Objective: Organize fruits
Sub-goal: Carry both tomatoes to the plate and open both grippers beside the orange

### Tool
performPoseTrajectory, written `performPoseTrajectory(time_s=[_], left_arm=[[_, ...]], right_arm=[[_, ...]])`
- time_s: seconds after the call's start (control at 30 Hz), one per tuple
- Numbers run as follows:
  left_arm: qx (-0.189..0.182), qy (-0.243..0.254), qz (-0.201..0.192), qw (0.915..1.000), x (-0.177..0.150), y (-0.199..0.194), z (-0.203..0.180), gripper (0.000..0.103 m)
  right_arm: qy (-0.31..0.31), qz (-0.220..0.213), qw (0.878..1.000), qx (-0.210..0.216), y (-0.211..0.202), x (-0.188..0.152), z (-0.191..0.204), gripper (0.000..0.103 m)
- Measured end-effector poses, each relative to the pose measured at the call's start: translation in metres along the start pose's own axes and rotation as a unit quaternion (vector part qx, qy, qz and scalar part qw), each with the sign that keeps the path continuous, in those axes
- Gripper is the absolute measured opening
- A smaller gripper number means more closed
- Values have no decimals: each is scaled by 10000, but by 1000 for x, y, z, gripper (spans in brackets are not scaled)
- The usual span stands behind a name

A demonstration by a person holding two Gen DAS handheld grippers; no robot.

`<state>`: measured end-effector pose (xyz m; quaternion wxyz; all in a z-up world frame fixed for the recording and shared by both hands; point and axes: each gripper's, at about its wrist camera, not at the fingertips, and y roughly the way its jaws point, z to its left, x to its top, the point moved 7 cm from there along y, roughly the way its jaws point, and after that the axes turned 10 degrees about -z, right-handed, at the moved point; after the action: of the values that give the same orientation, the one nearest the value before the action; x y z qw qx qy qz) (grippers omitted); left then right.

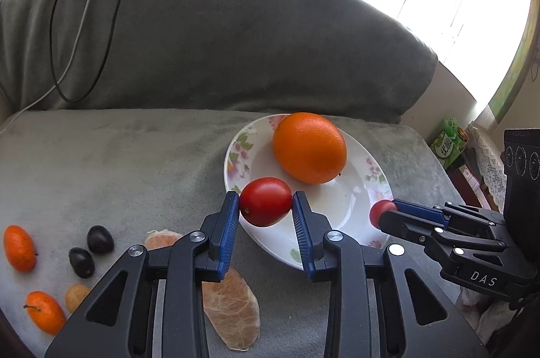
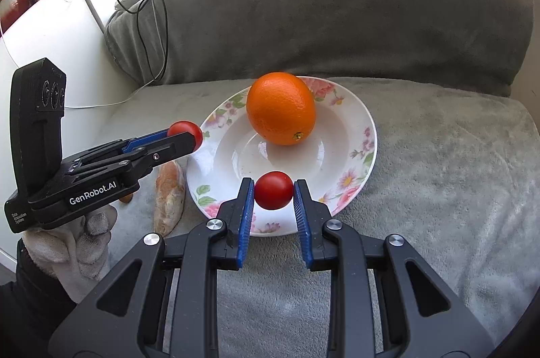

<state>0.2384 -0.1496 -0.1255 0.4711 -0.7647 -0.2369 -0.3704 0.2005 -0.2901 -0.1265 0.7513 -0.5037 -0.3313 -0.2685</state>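
you: left gripper (image 1: 266, 202) jaws clamped on tomato (image 1: 265, 201), right gripper (image 2: 274, 191) likewise on small tomato (image 2: 273, 190); both over plate (image 2: 354, 108) near edge, likely for drop beside orange (image 2: 280, 108).

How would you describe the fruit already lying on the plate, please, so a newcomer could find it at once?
Start at the grey sofa seat, where a white floral plate sits near the backrest. On the far half of that plate lies a large orange. Unlike the small red tomatoes held beside it, it is big, orange and rests free of any jaws.
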Motion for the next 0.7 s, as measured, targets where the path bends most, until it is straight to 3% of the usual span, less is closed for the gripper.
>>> performPoseTrajectory(time_s=[0.23, 0.3, 0.33, 0.37, 0.43, 0.5, 0.7], left_arm=[[-54, 16, -30, 10000, 3, -1, -1, 31], [-53, 17, -33, 10000, 3, -1, -1, 31], [-55, 18, -49, 10000, 4, -2, -1, 37], [-49, 13, -75, 10000, 4, -3, 0, 42], [-51, 8, -107, 9999, 6, -5, 0, 43], [-32, -1, -127, 9999, 7, -6, 0, 52], [45, -31, -244, 9997, 9, -13, 4, 71]], right_arm=[[-46, -14, 10000, -12, 0, 0, 2, 27], [-78, -55, 9999, -34, -2, 1, 2, 42], [-102, -94, 9999, -50, -3, 2, 3, 57], [-133, -132, 9998, -58, -4, 2, 4, 64], [-203, -158, 9996, -74, -6, 4, 5, 64], [-257, -184, 9994, -106, -7, 5, 6, 65], [-338, -318, 9988, -130, -12, 7, 8, 84]])
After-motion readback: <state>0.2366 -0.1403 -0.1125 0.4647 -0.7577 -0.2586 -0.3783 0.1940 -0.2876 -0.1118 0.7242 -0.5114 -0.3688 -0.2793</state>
